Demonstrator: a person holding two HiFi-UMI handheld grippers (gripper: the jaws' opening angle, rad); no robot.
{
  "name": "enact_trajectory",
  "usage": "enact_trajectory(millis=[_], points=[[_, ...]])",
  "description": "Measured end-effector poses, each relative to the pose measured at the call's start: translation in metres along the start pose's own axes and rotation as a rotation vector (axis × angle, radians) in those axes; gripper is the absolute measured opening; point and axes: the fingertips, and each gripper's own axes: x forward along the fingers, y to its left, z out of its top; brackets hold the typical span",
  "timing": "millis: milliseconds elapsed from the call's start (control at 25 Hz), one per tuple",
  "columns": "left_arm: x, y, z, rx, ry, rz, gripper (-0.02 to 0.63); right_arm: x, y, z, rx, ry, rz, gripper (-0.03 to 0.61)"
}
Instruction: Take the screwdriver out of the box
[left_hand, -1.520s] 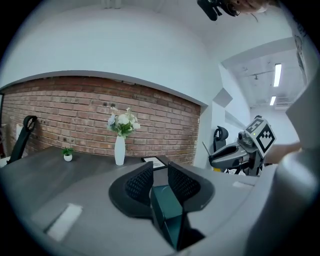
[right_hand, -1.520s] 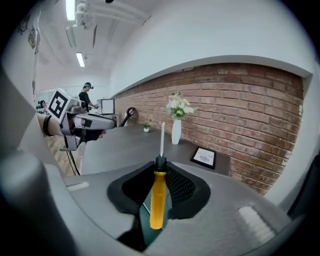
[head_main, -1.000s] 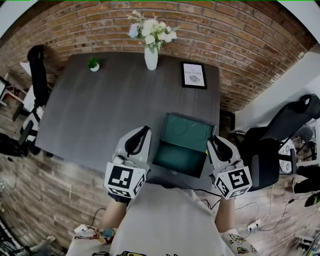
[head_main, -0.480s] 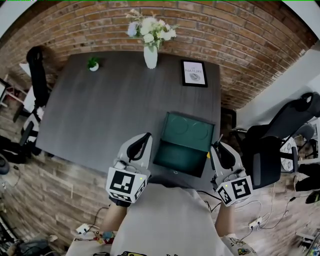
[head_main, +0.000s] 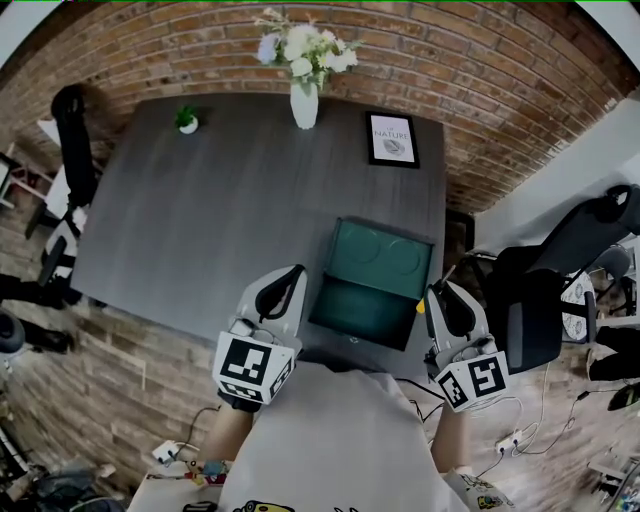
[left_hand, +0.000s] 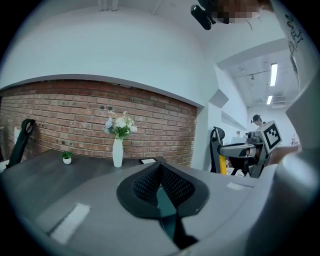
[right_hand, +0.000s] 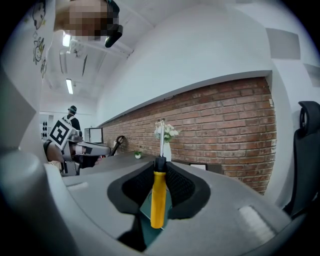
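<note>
**Screwdriver** (right_hand: 158, 197): yellow handle, black collar, metal shaft. It is standing upright between the jaws of the right gripper (right_hand: 159, 162), handle hanging below the pads and shaft pointing up past them. It is sitting outside the box, just off its right edge.

**Right gripper**: jaws are closing partway on the screwdriver, the ribbed black pads pressing it near the collar.

**Left gripper** (left_hand: 160, 169): jaws are meeting fully with nothing between them. It is hovering beside the box's left edge.

**Box** (head_main: 380, 255): green, lying open near the table's front right corner, lid tilting back toward the wall.

**Table** (head_main: 220, 220): dark grey wood grain. It is carrying a white vase of flowers (head_main: 304, 100), a small potted plant (head_main: 187, 122) and a framed picture (head_main: 392, 140) along its far edge.

**Room**: a red brick wall (head_main: 480, 70) is running behind the table. One black office chair (head_main: 560, 270) is standing to the right and another black chair (head_main: 72, 140) to the left.
</note>
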Motion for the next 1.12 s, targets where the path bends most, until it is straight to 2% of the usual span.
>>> enact_trajectory(millis=[1120], points=[[-0.004,0.018,-0.005,-0.013,0.011,0.021,0.000,0.009,0.010,0.001,0.000,0.003,0.009,0.075]])
